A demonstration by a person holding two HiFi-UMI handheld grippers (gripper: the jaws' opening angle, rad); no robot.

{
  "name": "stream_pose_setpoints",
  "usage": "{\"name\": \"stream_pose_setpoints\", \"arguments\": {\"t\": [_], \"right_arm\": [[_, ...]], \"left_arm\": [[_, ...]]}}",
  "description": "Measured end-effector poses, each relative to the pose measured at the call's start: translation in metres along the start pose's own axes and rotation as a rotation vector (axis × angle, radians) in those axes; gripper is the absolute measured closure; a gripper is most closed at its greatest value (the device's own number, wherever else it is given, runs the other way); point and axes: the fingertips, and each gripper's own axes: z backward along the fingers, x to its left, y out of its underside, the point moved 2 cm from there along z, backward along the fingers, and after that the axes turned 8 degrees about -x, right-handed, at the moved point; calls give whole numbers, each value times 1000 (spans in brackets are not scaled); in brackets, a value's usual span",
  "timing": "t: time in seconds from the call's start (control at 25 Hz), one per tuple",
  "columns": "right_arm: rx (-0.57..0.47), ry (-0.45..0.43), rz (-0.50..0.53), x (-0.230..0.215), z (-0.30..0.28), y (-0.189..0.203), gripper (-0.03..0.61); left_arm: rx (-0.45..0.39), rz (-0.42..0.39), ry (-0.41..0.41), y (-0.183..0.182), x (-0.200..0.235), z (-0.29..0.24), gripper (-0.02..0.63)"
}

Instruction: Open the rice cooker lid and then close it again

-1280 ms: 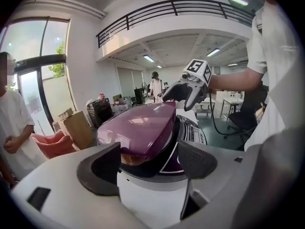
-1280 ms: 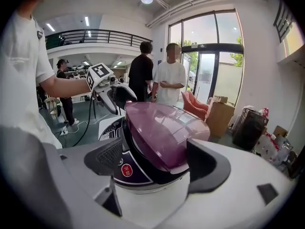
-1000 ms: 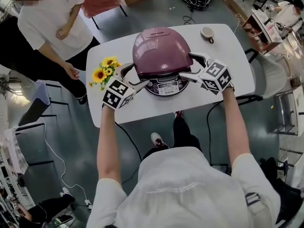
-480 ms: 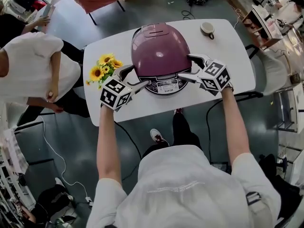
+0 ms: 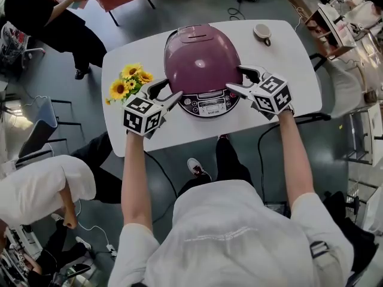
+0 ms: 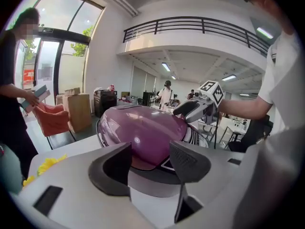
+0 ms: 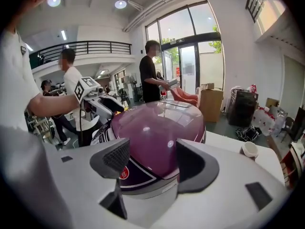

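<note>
Evenness matters here: the left tongs [image 5: 166,93] and right tongs [image 5: 240,79], both half open, closing and gripping nothing, flank the shut rice cooker [image 5: 206,106] standing on the bench [image 5: 287,52] between them, so each should catch the lower rim of the lid [image 5: 202,58] squarely before any lift.

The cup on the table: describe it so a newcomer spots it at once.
Find the white table with the purple rice cooker at its middle. The cup sits alone near the far right corner, small, pale and round, opposite the yellow sunflowers at the left.
</note>
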Motion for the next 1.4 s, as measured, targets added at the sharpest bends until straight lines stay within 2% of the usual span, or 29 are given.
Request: {"name": "stream_pose_setpoints", "arguments": {"t": [0.52, 0.76, 0.88, 1.24, 1.4], "right_arm": [[38, 52, -30, 1, -2, -1, 265], [101, 41, -13, 2, -5, -3, 264], [83, 47, -20, 2, -4, -3, 264], [14, 72, -36, 0, -4, -1, 262], [-24, 77, -52, -3, -3, 2, 265]], "left_arm": [[38, 0, -25, 0, -2, -1, 351], [65, -6, -24, 0, -1, -1, 348], [78, -7, -18, -1, -1, -2, 347], [50, 7, -38, 2, 0, -3, 345], [35, 3, -23, 3, 1, -4, 345]]}}
